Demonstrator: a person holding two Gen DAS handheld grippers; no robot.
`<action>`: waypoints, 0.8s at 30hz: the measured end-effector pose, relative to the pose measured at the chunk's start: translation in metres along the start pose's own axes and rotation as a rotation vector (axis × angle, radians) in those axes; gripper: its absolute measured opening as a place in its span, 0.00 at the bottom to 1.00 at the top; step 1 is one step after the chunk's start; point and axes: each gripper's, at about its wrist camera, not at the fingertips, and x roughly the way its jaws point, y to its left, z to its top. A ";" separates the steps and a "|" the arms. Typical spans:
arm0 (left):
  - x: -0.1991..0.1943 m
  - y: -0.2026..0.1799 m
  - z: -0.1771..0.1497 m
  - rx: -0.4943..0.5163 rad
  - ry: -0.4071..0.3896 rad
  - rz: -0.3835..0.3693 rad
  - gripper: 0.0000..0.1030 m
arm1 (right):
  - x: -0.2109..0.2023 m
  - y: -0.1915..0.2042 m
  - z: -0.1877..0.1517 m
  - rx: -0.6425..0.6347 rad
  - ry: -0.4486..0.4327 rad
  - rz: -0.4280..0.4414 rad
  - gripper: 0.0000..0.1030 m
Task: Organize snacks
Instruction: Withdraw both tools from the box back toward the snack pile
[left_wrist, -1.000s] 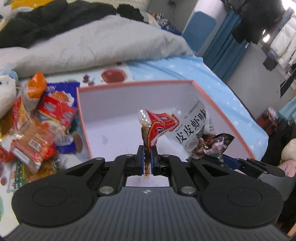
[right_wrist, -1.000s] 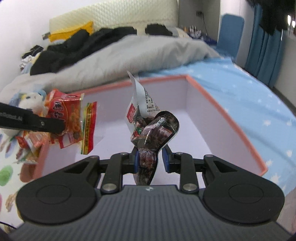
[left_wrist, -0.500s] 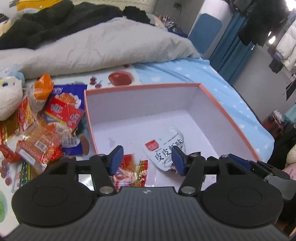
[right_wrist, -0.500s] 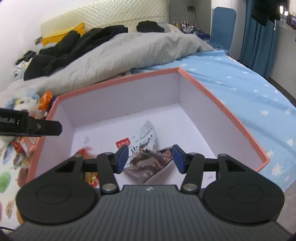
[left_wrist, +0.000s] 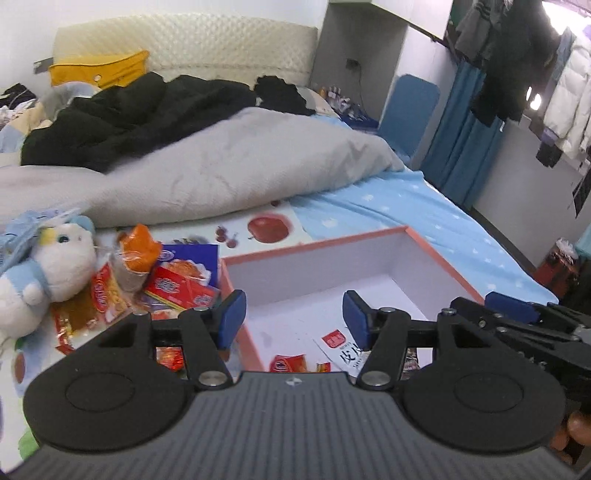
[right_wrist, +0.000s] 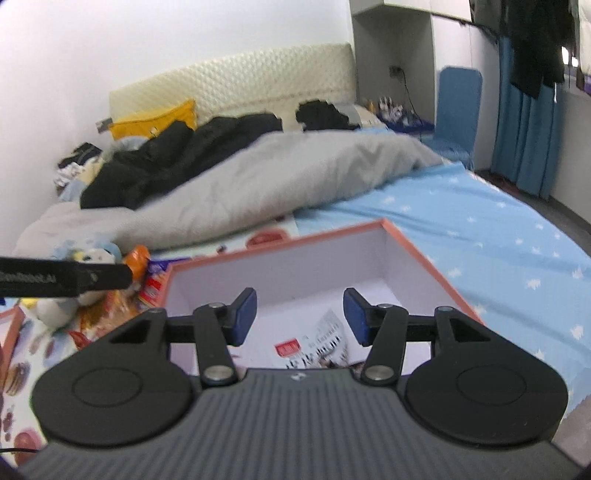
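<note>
An orange-rimmed white box (left_wrist: 317, 247) lies on the bed; it also shows in the right wrist view (right_wrist: 406, 240). Inside lie a small red packet (left_wrist: 287, 363) and a white packet with a red label (left_wrist: 340, 349), the white one also in the right wrist view (right_wrist: 317, 349). A pile of red and orange snack packets (left_wrist: 147, 280) lies left of the box. My left gripper (left_wrist: 293, 319) is open and empty above the box's near left edge. My right gripper (right_wrist: 300, 316) is open and empty above the box. The right gripper shows at the right edge of the left view (left_wrist: 517, 321).
A white and blue plush toy (left_wrist: 44, 266) sits left of the snack pile. A grey duvet (left_wrist: 221, 173) with black clothes (left_wrist: 129, 114) covers the bed behind. The blue starred sheet (right_wrist: 498, 236) runs right of the box. Blue curtains (left_wrist: 465, 147) hang at the right.
Both grippers opened and dropped their packets into the box, then rose and drew back; the views now look more toward the head of the bed.
</note>
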 end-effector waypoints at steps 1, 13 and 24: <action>-0.005 0.003 0.000 -0.001 -0.009 0.002 0.62 | -0.002 0.003 0.002 0.001 -0.008 0.010 0.53; -0.063 0.060 -0.006 -0.072 -0.102 0.049 0.63 | -0.023 0.063 0.016 -0.036 -0.090 0.104 0.53; -0.098 0.120 -0.042 -0.156 -0.095 0.101 0.63 | -0.034 0.122 -0.012 -0.057 -0.068 0.194 0.53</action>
